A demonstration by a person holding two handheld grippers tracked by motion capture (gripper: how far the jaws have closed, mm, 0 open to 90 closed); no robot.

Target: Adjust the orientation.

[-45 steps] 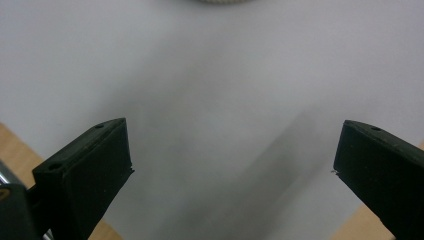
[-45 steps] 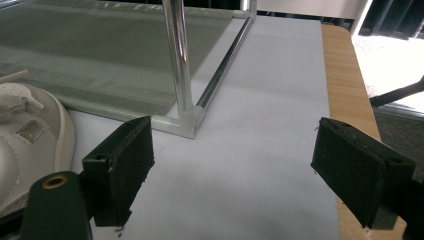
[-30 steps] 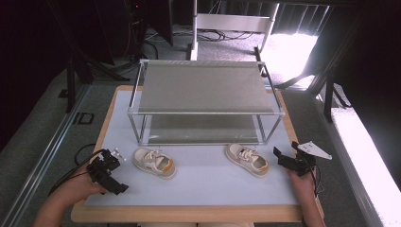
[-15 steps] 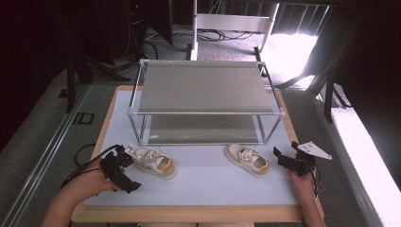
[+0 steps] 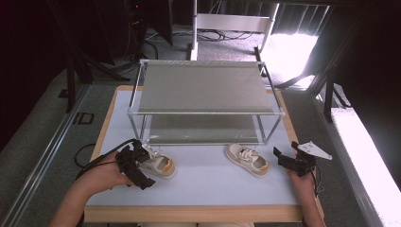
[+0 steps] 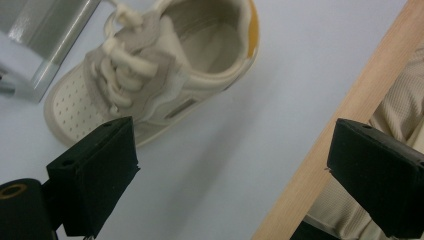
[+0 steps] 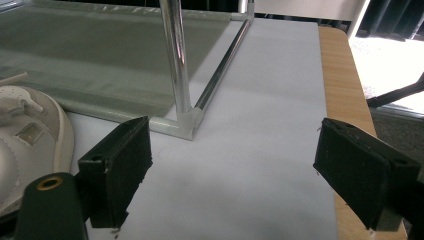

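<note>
Two small cream shoes with yellow heels lie on the white table top in front of a two-shelf metal rack [image 5: 205,90]. My left gripper [image 5: 141,165] stands open right beside the left shoe [image 5: 160,164], at its toe end. In the left gripper view the left shoe [image 6: 150,75] lies just beyond the wide-apart jaws of the left gripper [image 6: 235,175]. My right gripper [image 5: 281,160] is open a short way to the right of the right shoe [image 5: 247,160]. In the right gripper view the right gripper [image 7: 240,175] holds nothing, and the right shoe [image 7: 25,135] shows at the left edge.
The rack's front right leg [image 7: 176,60] and its corner foot stand just ahead of the right gripper. A rack foot [image 6: 45,65] sits close to the left shoe's toe. The table's wooden edge [image 6: 320,150] runs near the left gripper.
My left gripper has moved right and forward, from the table's left front area up to the left shoe. The right gripper and both shoes have stayed put.
</note>
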